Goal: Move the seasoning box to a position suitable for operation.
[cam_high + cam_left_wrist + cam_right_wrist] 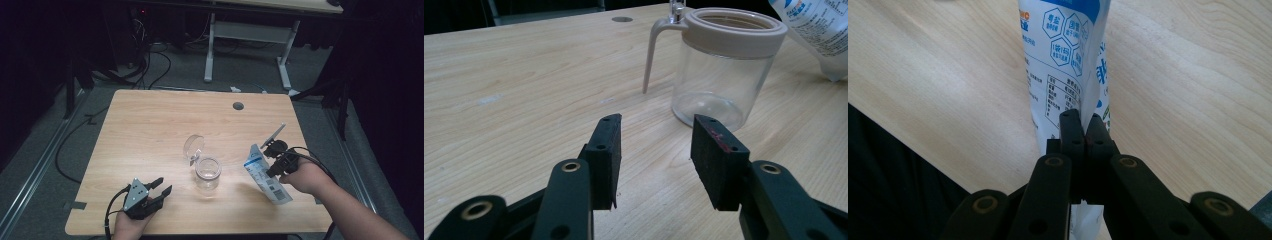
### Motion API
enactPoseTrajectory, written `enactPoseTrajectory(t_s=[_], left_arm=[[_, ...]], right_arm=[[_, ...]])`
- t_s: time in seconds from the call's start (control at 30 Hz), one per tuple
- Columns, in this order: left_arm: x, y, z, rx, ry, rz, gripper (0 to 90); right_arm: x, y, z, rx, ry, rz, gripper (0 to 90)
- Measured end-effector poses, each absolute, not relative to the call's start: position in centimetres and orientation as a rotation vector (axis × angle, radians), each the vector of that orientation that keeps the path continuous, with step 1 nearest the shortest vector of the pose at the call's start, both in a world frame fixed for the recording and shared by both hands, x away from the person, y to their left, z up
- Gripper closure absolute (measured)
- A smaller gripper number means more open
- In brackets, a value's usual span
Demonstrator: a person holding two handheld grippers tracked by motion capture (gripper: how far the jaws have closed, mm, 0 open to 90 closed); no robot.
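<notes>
High view. A pale wooden table carries a clear glass jar near its middle, with the jar's hinged lid swung up and back behind the mouth. The left gripper rests near the front left edge of the table, jaws parted with nothing between them, pointing toward the jar but well apart from it. The right gripper sits to the right of the jar, its jaws closed on a white and blue printed pouch, which hangs tilted between the gripper and the table near the right front corner. The pouch lies near the jar without touching it.

Left gripper view. The two black pads stand apart over bare wood. The jar rises just beyond the right pad, its beige rim open at the top and a thin beige clasp hanging at its left. A corner of the pouch shows behind the jar at upper right.

Right gripper view. The jaws are pinched together on the pouch, gripping it at a narrow folded part; the printed panel extends away from the jaws over the table.
</notes>
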State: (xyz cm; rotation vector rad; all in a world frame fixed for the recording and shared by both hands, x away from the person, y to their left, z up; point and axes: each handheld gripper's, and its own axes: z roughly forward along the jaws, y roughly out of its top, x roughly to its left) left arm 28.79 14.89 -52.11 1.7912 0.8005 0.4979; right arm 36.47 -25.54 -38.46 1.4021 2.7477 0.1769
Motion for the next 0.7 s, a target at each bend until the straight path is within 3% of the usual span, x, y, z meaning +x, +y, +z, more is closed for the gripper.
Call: enactPoseTrajectory(t_s=[0.7], left_arm=[[27.3,10.5,-51.7,1.798,0.644,0.483,50.3]], right_arm=[[35.1,-24.4,-36.4,1.303,2.778,0.212,90.0]])
